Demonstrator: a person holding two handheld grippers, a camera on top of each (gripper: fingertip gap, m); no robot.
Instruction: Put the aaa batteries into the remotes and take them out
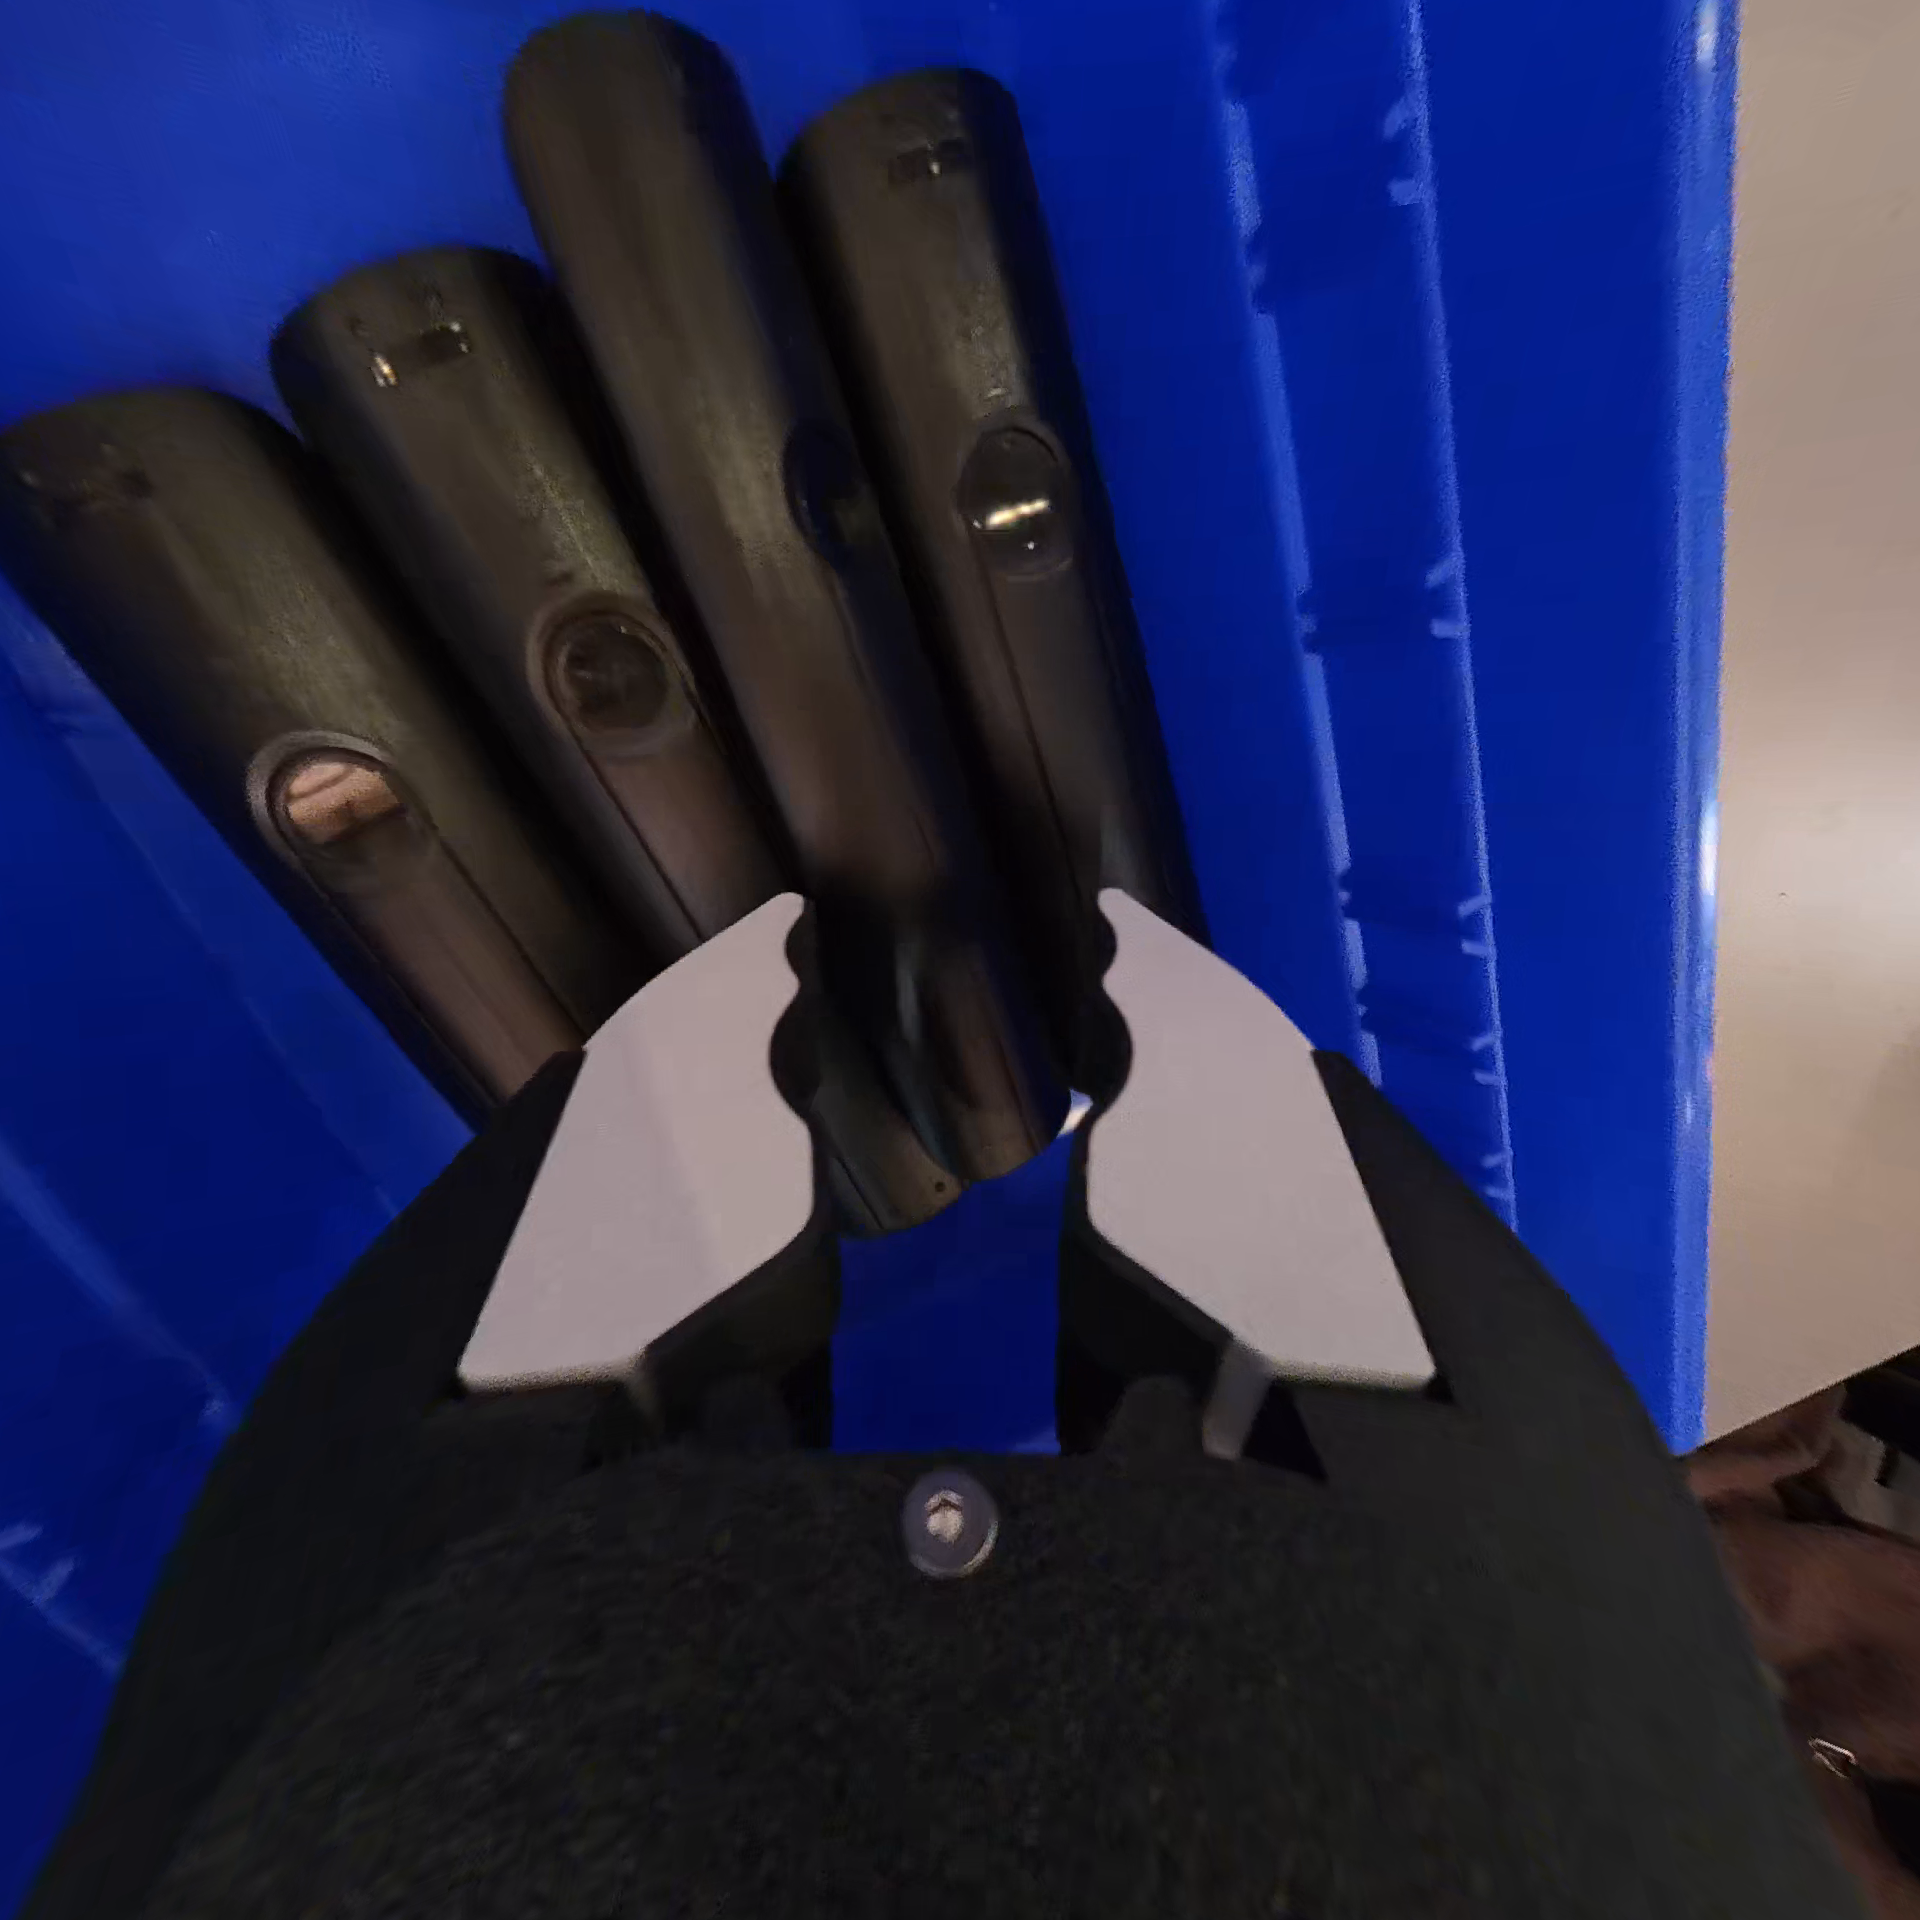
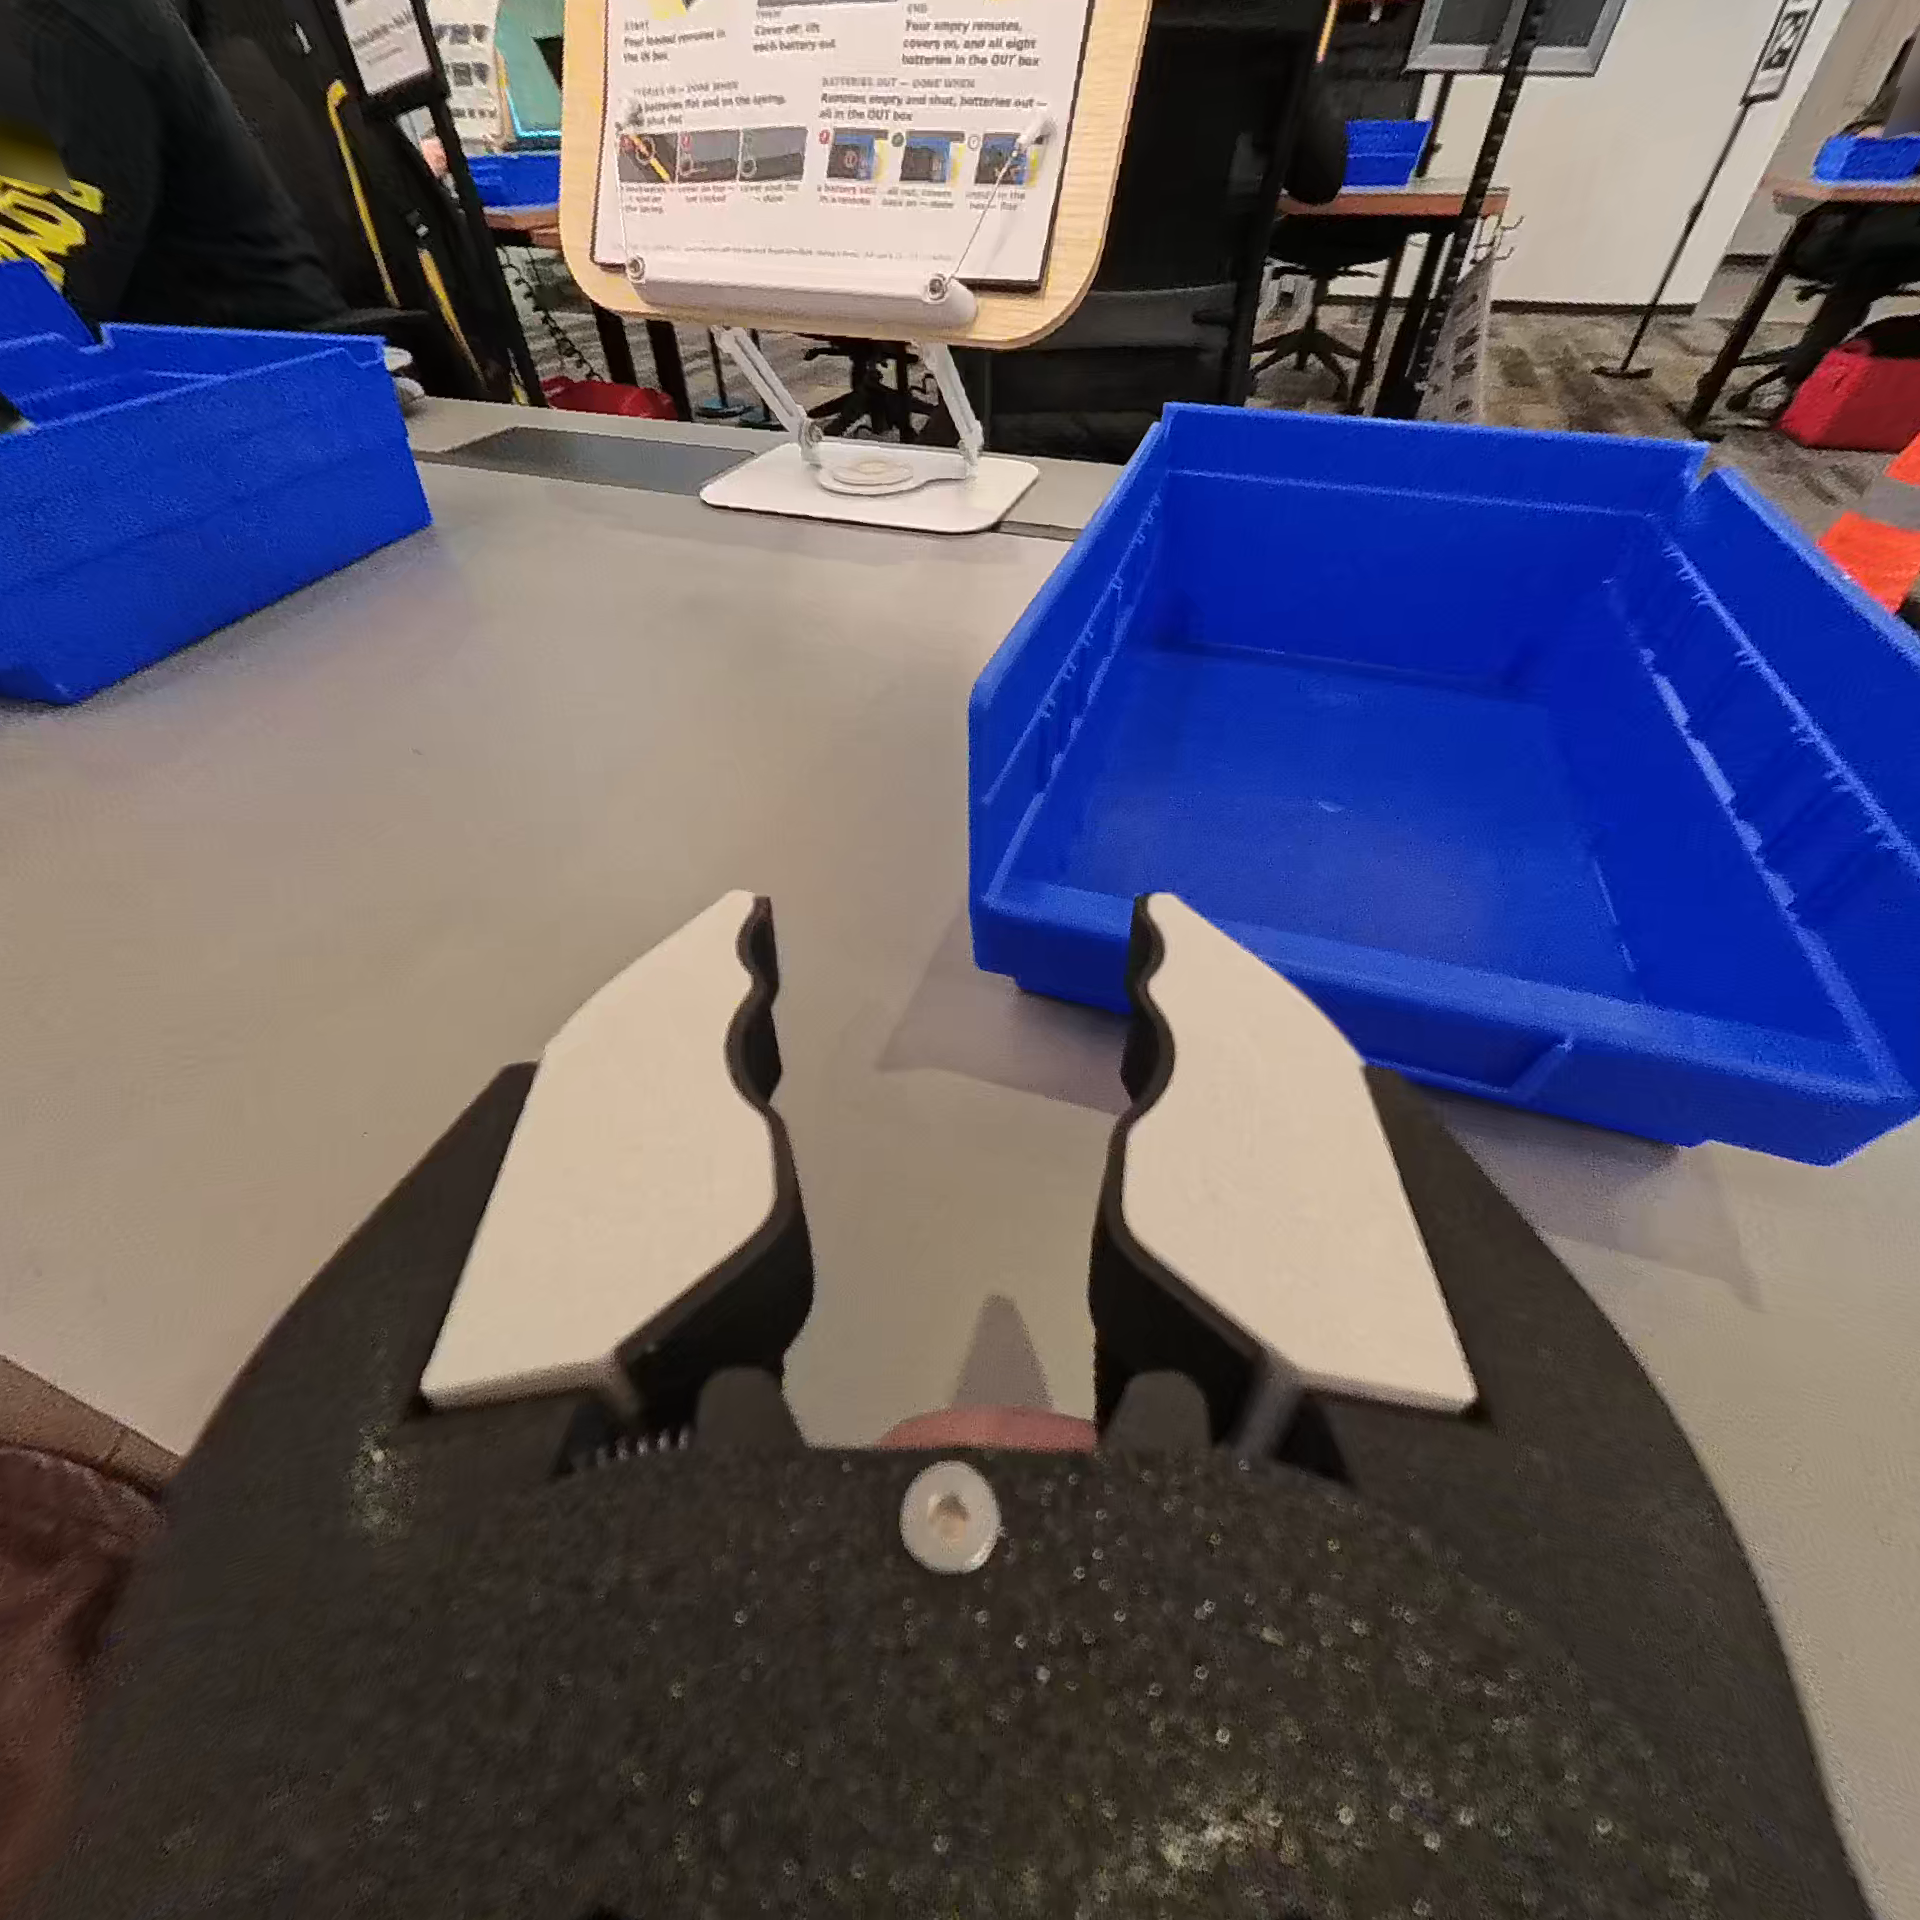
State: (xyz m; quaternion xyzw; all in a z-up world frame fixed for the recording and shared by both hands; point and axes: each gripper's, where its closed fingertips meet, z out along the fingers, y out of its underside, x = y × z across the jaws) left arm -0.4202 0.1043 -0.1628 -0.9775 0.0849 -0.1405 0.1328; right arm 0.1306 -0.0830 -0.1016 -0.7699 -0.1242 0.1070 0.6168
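Four black remotes lie side by side, backs up, in a blue bin (image 1: pixel 1299 520). From left they are the first (image 1: pixel 208 623), second (image 1: pixel 488 499), third (image 1: pixel 686 416) and fourth (image 1: pixel 966 364). My left gripper (image 1: pixel 951 914) is closed around the near end of the third remote, which is blurred and sits slightly over the fourth. My right gripper (image 2: pixel 954 909) is open and empty above the grey table (image 2: pixel 520 779), just left of an empty blue bin (image 2: pixel 1351 997). No loose batteries show.
Another blue bin (image 2: pixel 208 540) stands at the table's left. An instruction sheet on a white stand (image 2: pixel 852 156) is at the far edge. People, chairs and other tables lie beyond. The grey table (image 1: pixel 1829 623) shows right of the remotes' bin. The tips of one gripper are about 60 centimeters away from the tips of the other.
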